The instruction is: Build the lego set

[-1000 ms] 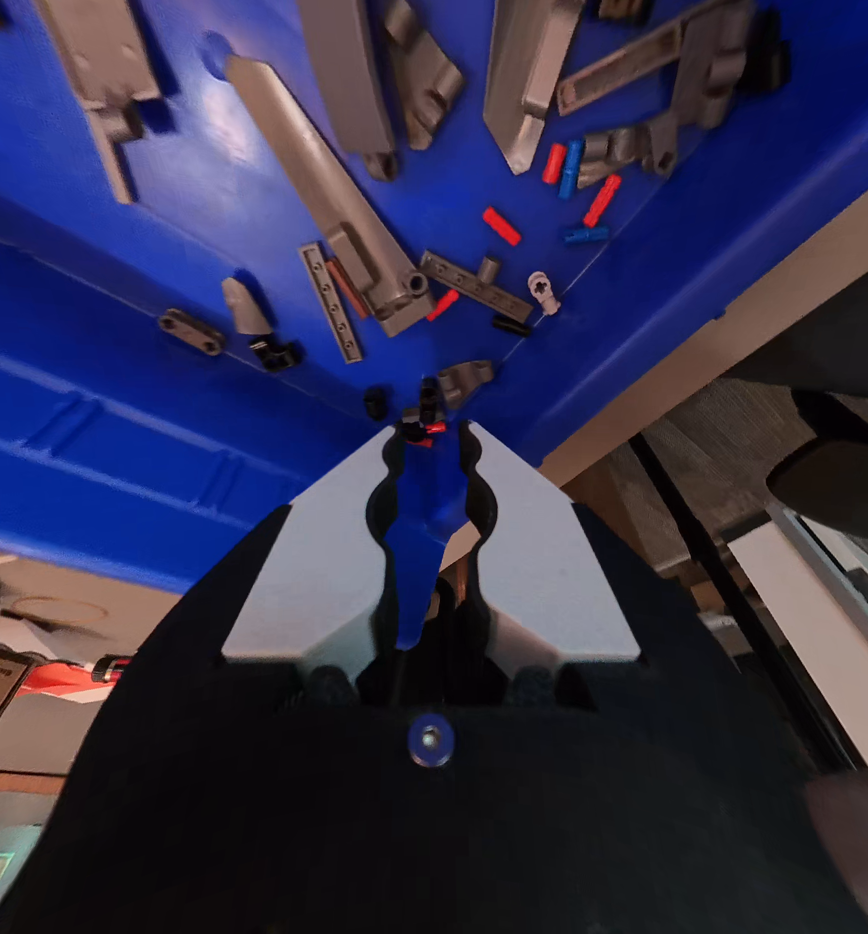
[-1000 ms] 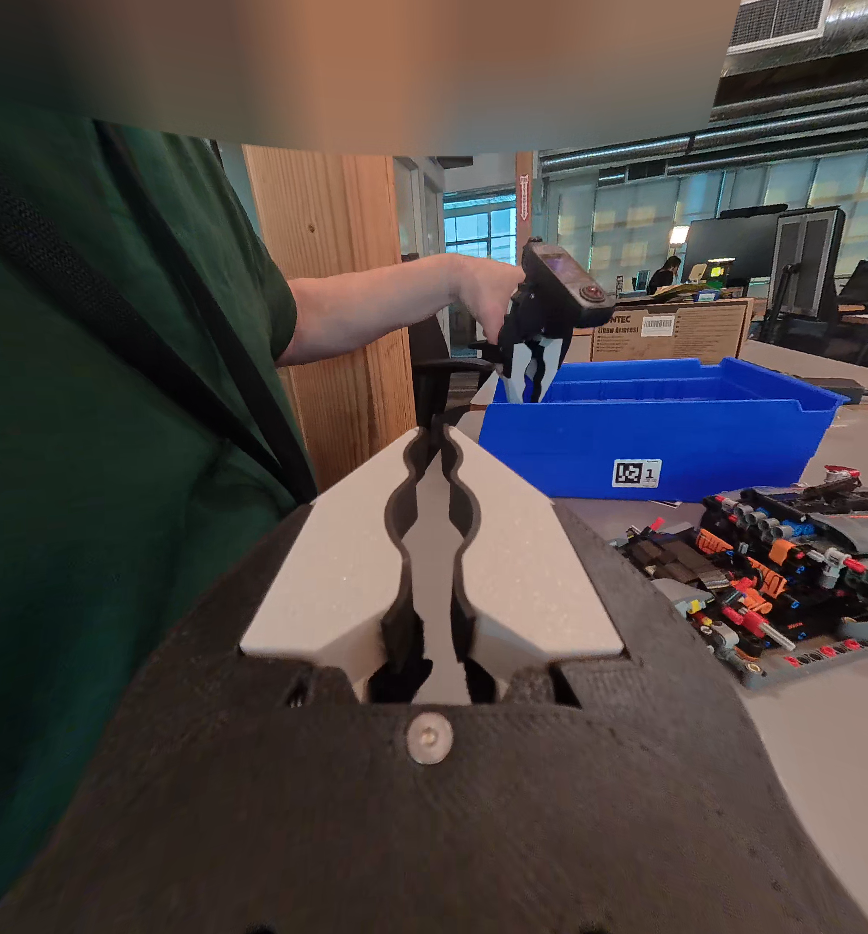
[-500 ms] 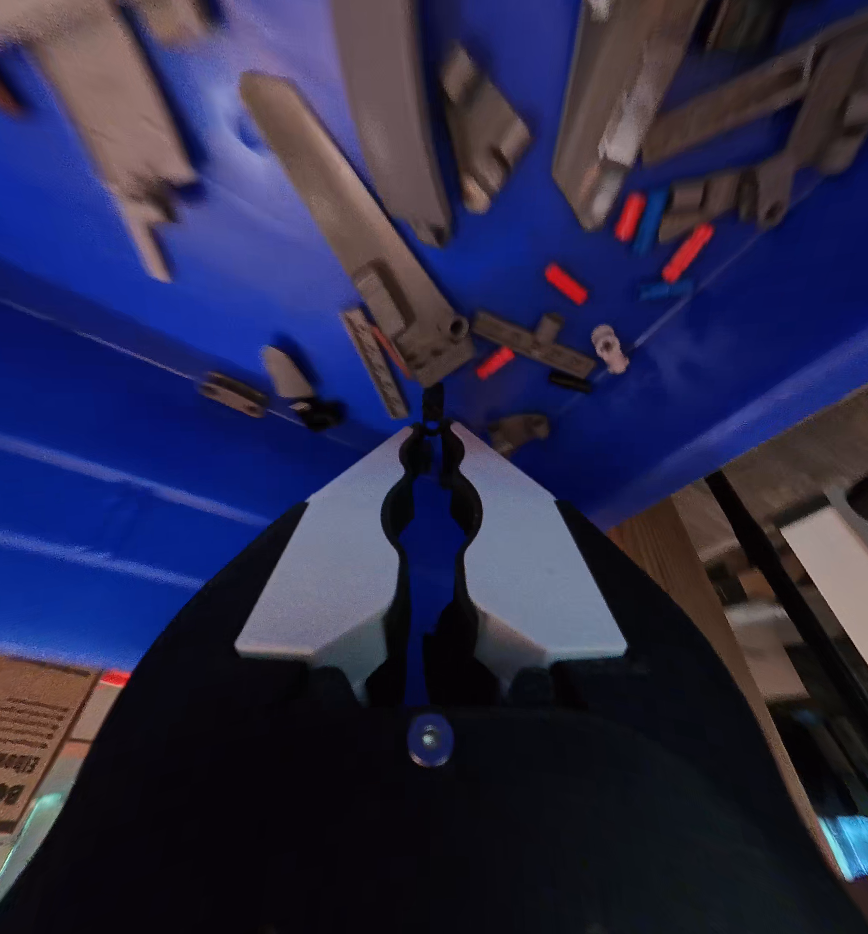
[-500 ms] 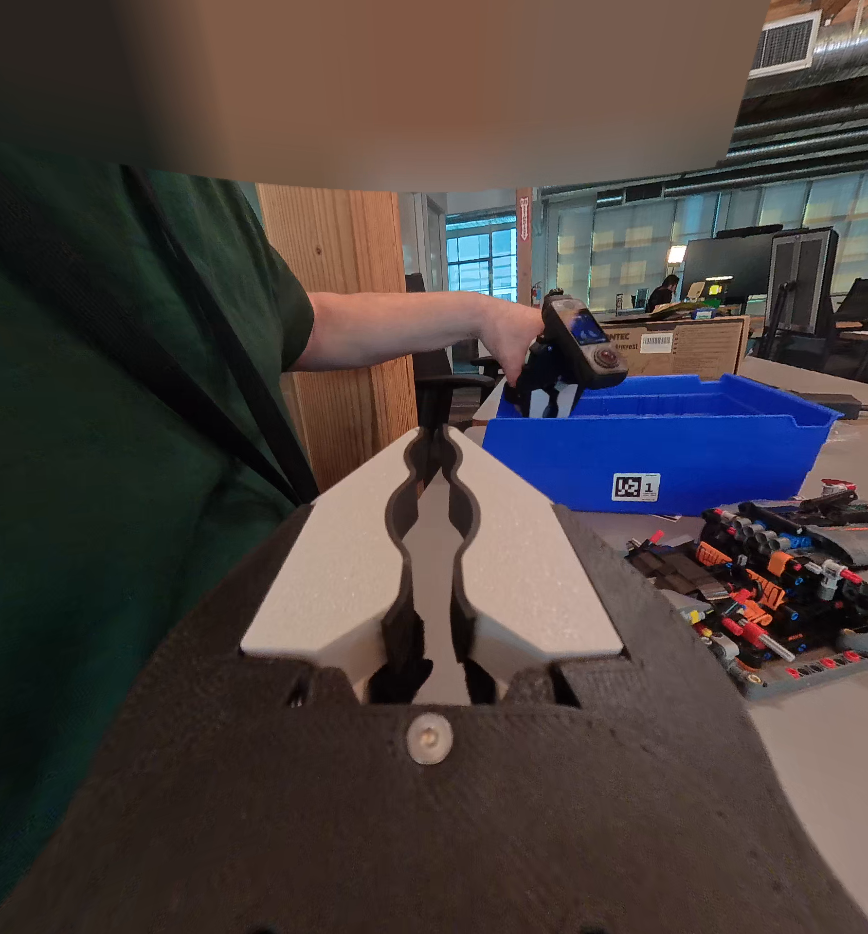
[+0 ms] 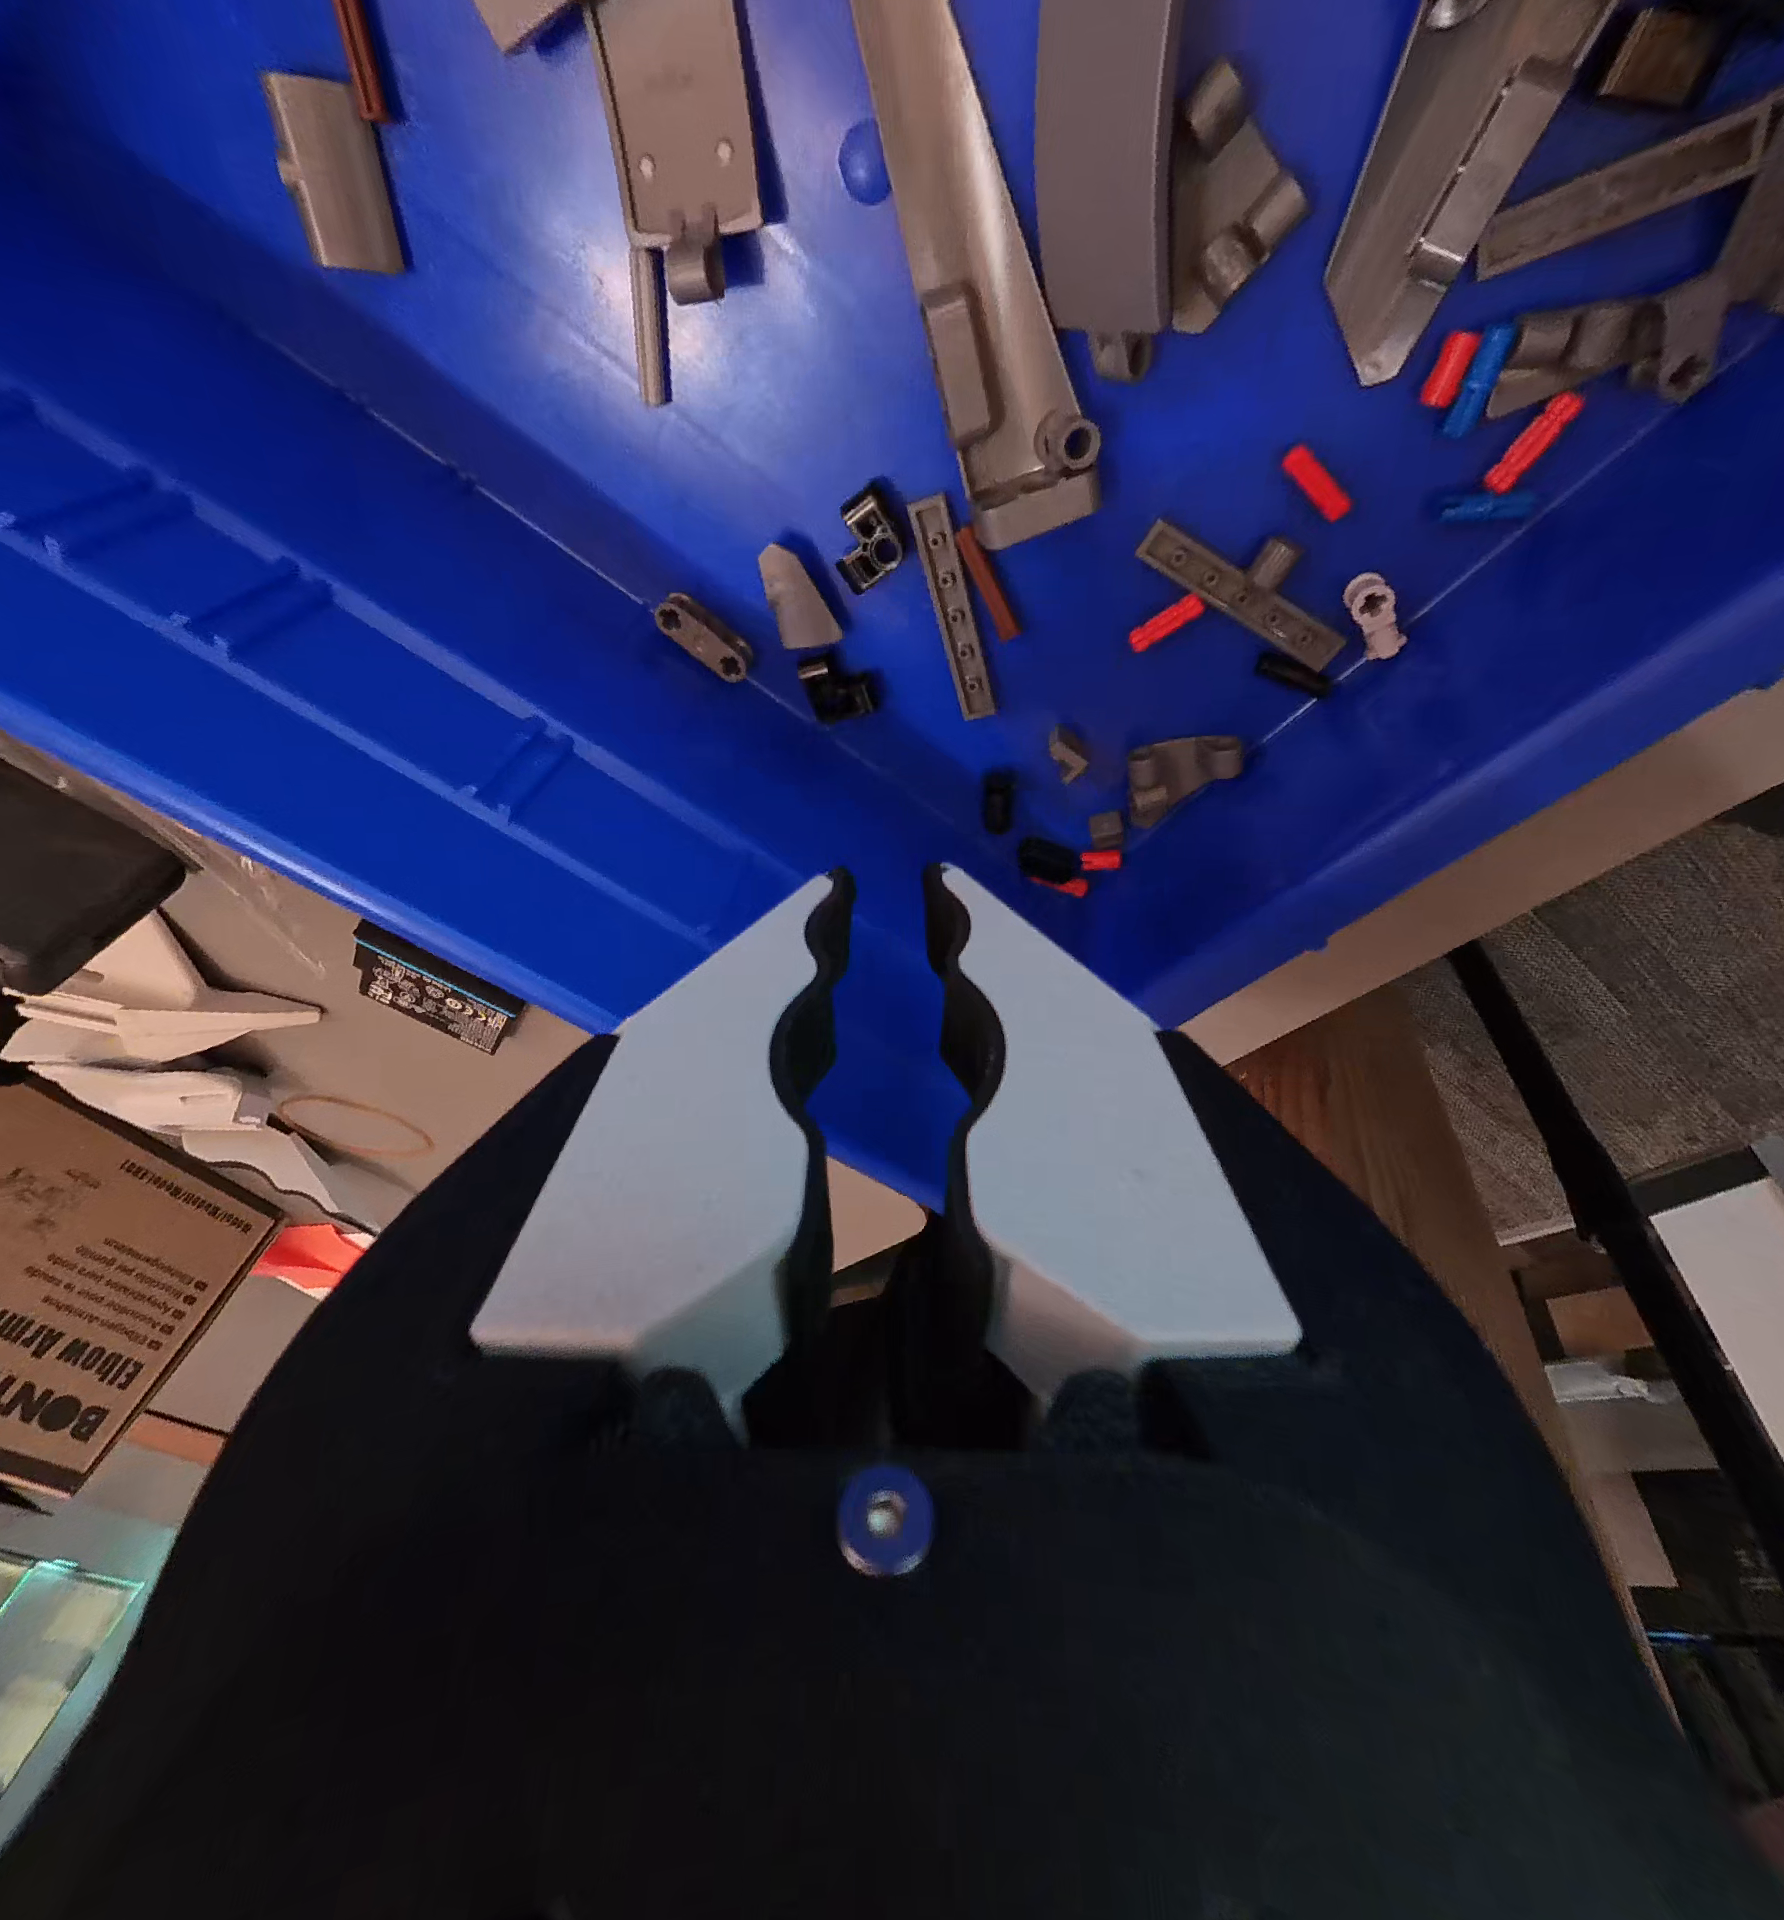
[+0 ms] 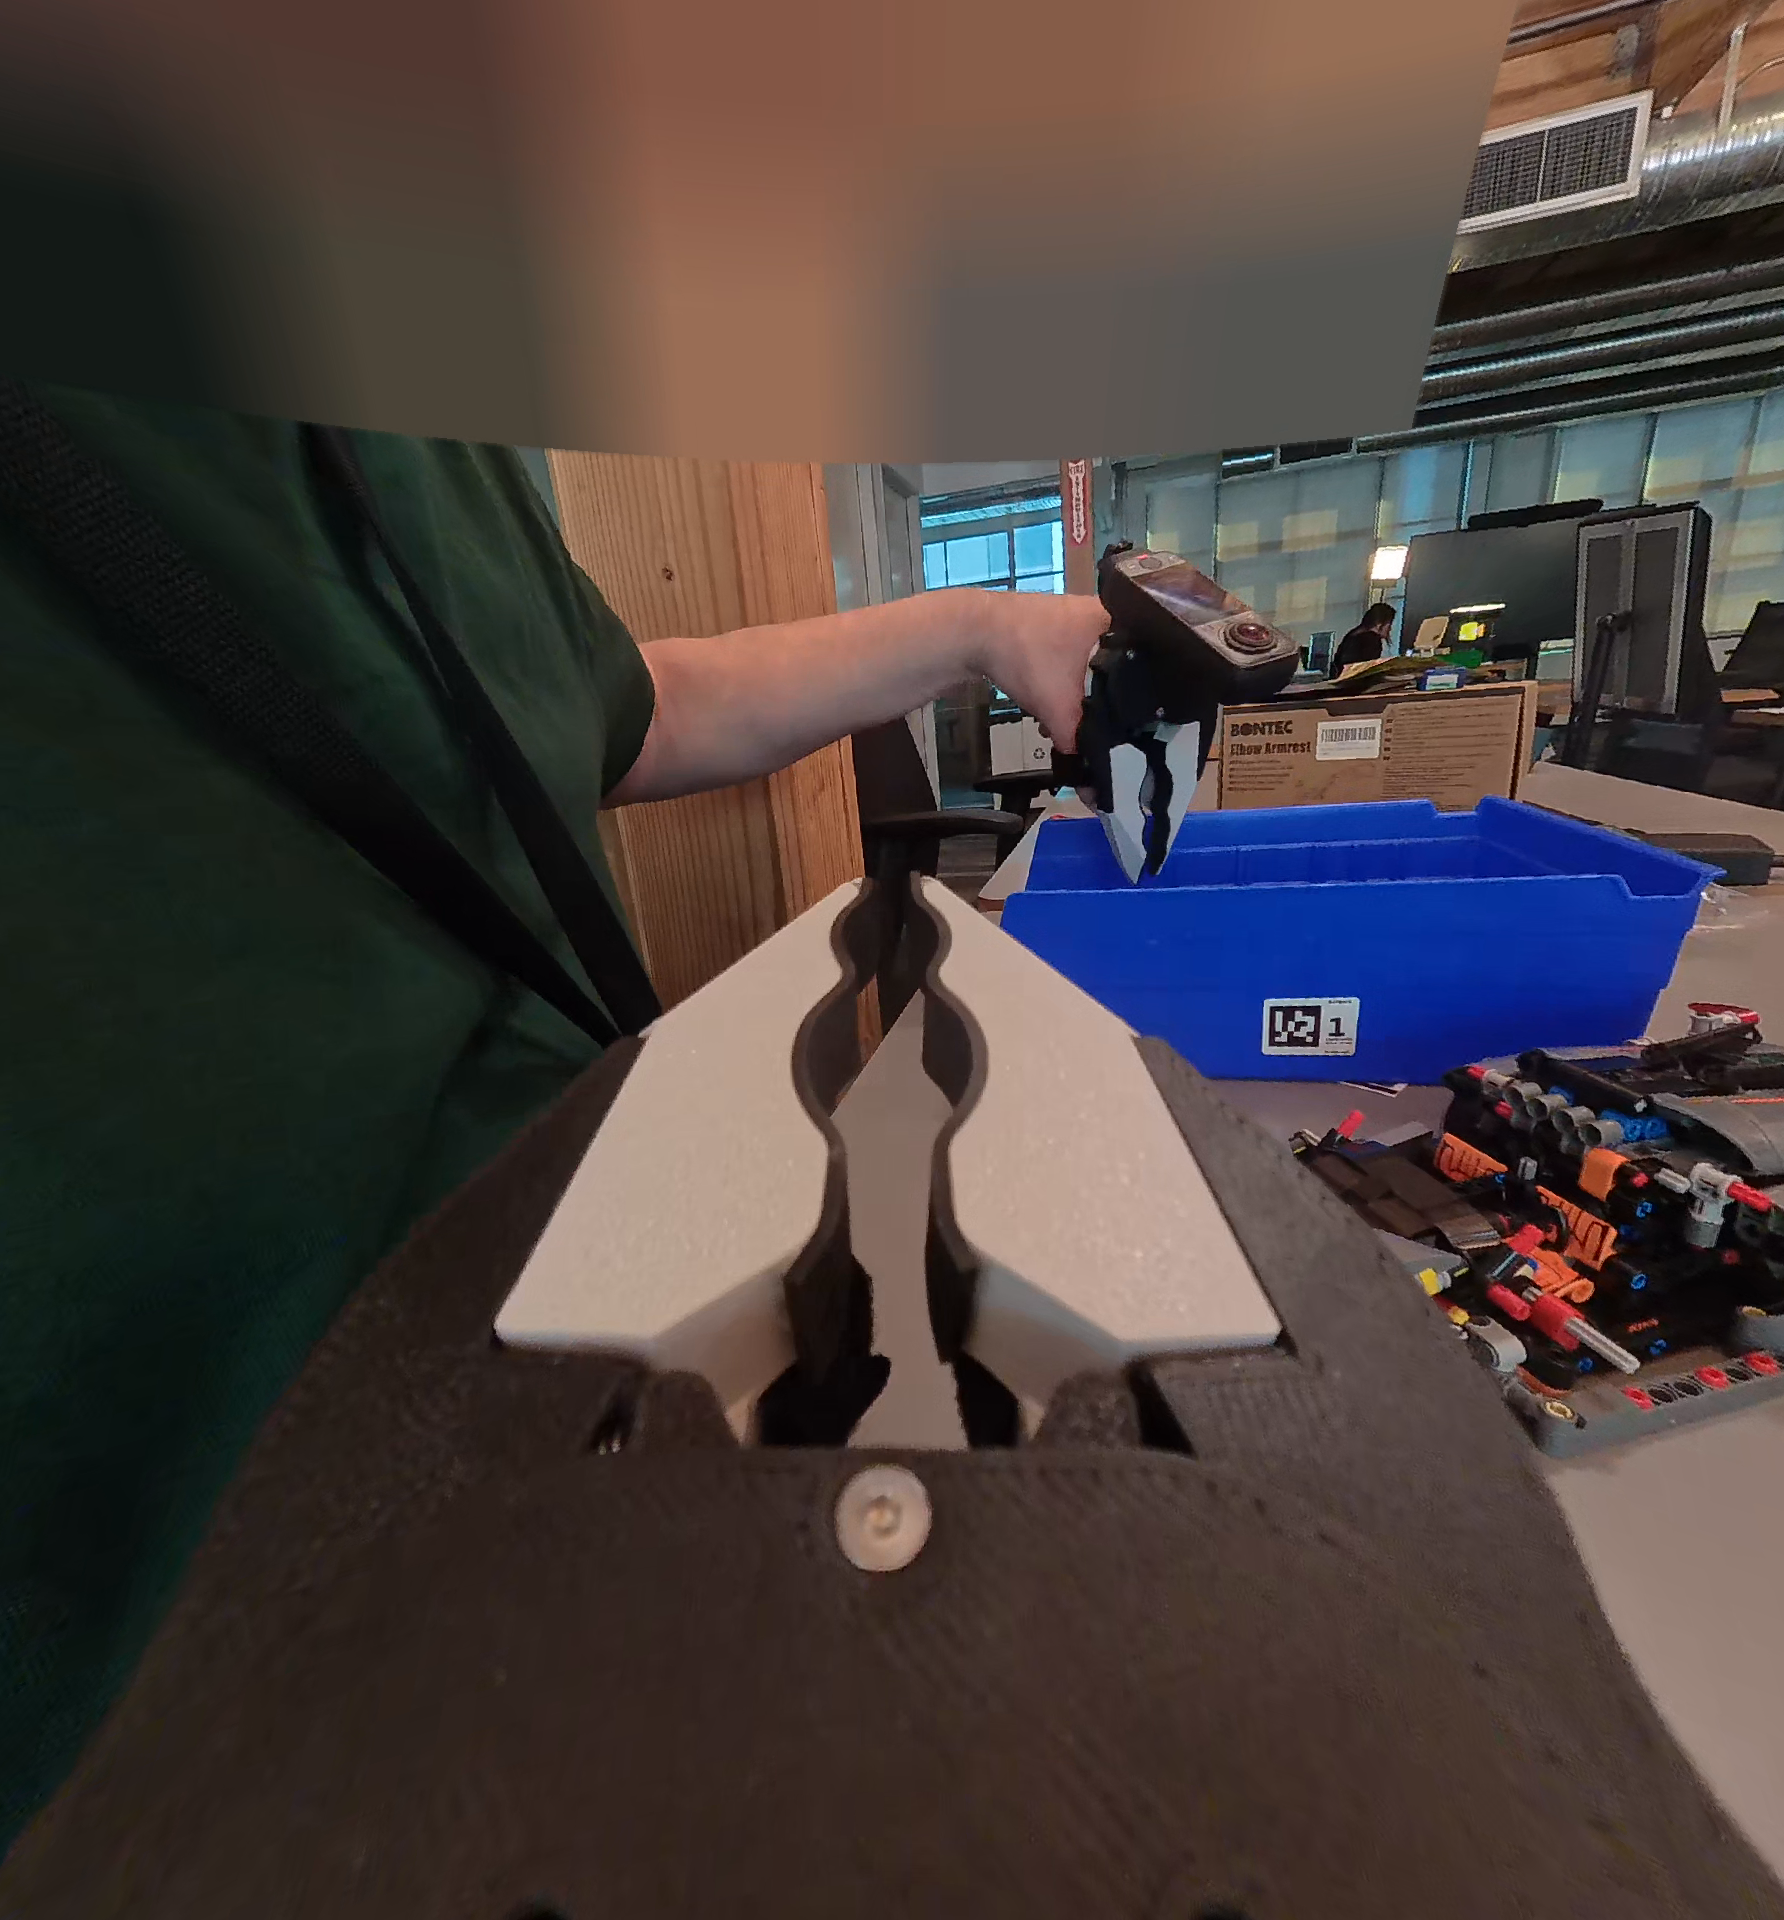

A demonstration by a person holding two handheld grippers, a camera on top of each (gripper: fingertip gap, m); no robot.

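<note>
Jaws of the left gripper (image 5: 883, 883) stand slightly apart with nothing between them, poised over a corner of the blue bin (image 5: 348, 582); just beyond and to the right of the tips lie small black and red pins (image 5: 1059, 864), farther out a grey holed plate (image 5: 954, 608) and long grey panels (image 5: 981, 281). The right gripper (image 6: 893, 894) also has its jaws a little apart and empty, held near the person's green shirt (image 6: 192, 935); well to its right on the table sits the partly built lego model (image 6: 1636, 1205).
</note>
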